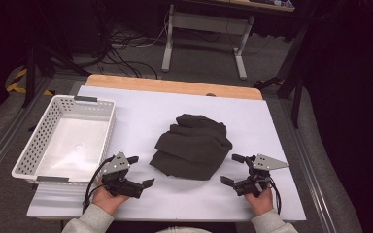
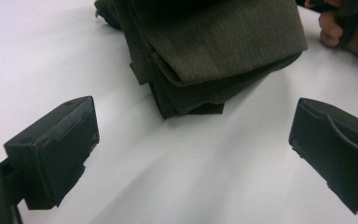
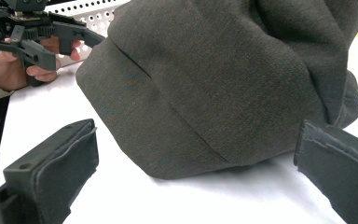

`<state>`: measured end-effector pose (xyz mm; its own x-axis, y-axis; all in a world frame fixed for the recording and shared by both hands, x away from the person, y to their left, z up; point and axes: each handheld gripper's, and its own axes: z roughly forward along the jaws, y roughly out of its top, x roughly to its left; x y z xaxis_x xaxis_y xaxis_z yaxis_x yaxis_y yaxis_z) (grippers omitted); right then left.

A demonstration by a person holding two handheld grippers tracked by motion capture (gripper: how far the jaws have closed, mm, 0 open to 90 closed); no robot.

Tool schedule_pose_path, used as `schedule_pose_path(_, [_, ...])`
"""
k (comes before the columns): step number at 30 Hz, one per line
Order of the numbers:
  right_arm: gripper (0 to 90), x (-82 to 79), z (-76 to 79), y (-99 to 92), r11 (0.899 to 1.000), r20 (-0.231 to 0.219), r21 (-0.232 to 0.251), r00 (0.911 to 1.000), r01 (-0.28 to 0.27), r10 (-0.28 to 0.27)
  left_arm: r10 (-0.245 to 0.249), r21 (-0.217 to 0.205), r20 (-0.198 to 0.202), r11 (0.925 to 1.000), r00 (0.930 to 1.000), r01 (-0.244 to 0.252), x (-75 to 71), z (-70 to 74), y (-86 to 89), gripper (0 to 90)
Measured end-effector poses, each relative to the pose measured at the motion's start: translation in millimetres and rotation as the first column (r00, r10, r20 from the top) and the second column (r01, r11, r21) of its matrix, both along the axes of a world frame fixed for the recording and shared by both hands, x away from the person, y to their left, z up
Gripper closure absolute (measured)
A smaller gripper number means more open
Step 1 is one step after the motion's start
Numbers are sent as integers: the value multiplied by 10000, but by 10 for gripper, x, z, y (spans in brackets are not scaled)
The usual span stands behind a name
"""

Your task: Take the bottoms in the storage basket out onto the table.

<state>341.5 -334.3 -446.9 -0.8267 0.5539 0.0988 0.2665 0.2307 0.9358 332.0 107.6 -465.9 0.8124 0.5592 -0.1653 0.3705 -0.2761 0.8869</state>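
— The folded dark cloth (image 1: 192,145), where is it?
— Mid-table (image 1: 175,97), on the white sheet, right of the white basket (image 1: 26,155).
— And the grippers?
— Left gripper (image 1: 141,171) and right gripper (image 1: 230,169) flank the cloth, jaws spread wide, holding nothing, neither touching it.

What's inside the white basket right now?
The white basket shows a bare, pale floor with nothing lying in it. Its near wall hides a thin strip of the floor. The folded dark garment lies outside it, on the table.
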Motion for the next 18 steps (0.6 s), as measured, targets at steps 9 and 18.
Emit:
schedule_pose_path(9, [4, -1, 1, 2, 10000, 9, -2, 10000, -20, 20, -21, 185, -42, 9998, 10000, 21, 5, -1, -22, 21])
schedule_pose_path(18, [4, -2, 1, 2, 10000, 29, -1, 10000, 1, -1, -13, 254, -62, 9997, 10000, 14, 7, 0, -26, 21])
